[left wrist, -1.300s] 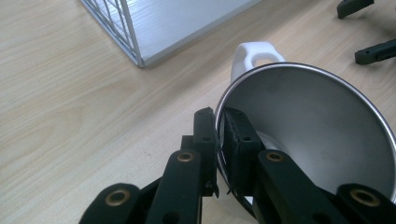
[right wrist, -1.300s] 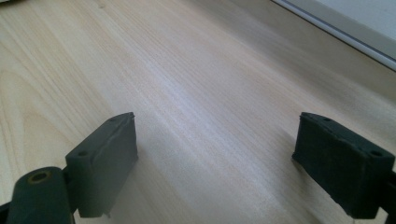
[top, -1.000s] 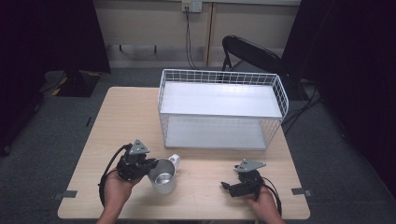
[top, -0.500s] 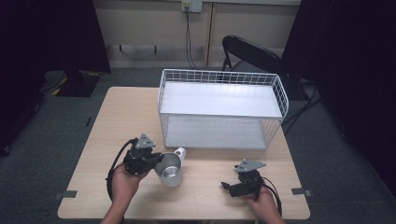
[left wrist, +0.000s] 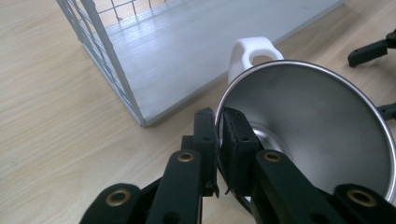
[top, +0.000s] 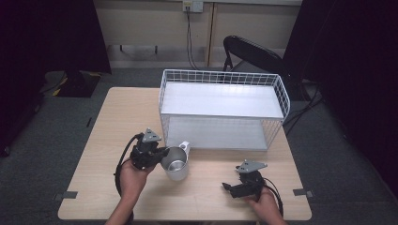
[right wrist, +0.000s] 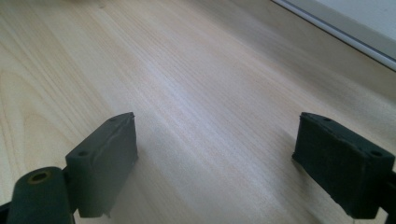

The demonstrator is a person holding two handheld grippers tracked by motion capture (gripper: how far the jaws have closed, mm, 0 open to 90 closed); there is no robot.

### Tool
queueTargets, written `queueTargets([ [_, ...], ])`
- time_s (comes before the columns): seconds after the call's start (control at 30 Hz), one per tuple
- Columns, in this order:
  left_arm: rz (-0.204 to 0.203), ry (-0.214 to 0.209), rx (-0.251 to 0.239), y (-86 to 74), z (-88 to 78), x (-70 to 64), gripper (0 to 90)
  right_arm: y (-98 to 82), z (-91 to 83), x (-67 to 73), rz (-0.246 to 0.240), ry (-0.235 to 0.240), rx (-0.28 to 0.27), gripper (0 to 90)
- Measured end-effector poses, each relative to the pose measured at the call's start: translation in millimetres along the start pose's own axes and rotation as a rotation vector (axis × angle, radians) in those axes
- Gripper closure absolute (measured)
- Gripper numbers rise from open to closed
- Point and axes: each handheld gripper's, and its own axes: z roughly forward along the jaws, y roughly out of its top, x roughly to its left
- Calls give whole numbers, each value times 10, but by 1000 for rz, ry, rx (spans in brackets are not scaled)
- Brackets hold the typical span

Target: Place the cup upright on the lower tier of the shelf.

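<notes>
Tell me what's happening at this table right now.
A person works at a wooden table with a gripper in each hand. The left gripper is clamped on the rim of a shiny metal cup with a white handle, one jaw inside the rim and one outside, just in front of a white wire rack. The right gripper rests low by the table's near edge, jaws open and holding nothing.

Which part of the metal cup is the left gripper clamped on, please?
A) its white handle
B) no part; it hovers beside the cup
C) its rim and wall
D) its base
C: in the left gripper view the left gripper has one jaw outside and one inside the metal cup, shut on the thin rim, while the white handle sits free at the far side.
</notes>
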Motion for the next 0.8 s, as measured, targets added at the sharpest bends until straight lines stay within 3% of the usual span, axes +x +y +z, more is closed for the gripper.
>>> queueTargets([
  [0.8, -15, 57, -37, 210, 115, -42, 851, 0, 0, 0, 0, 0, 0, 123],
])
